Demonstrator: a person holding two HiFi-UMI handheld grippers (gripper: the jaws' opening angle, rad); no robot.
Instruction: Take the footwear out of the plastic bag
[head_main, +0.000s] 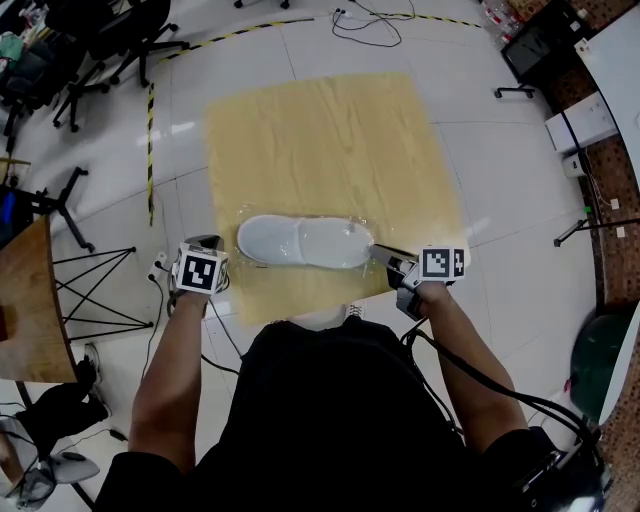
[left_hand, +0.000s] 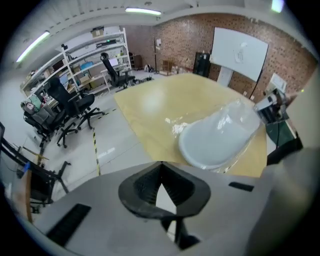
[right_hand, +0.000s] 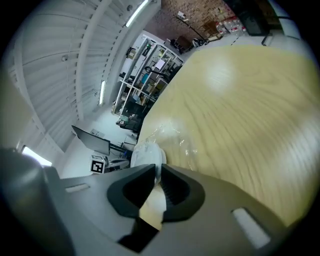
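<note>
I count one white slipper (head_main: 300, 241) in one clear plastic bag (head_main: 362, 229), at the near edge of one wooden table (head_main: 320, 140). Left gripper (head_main: 206, 244): closed, empty, at the slipper's left. Right gripper (head_main: 386, 259): pinching the bag's right end.

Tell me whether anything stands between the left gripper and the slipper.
Only the clear plastic bag that wraps the slipper; the left gripper, shut, has nothing else before it.

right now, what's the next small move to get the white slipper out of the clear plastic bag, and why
Probably open the left gripper and bring it onto the clear plastic bag's left end: its jaws are shut on nothing beside the white slipper, while the right gripper sits nearly closed at the bag's right end, grip on film unclear.
</note>
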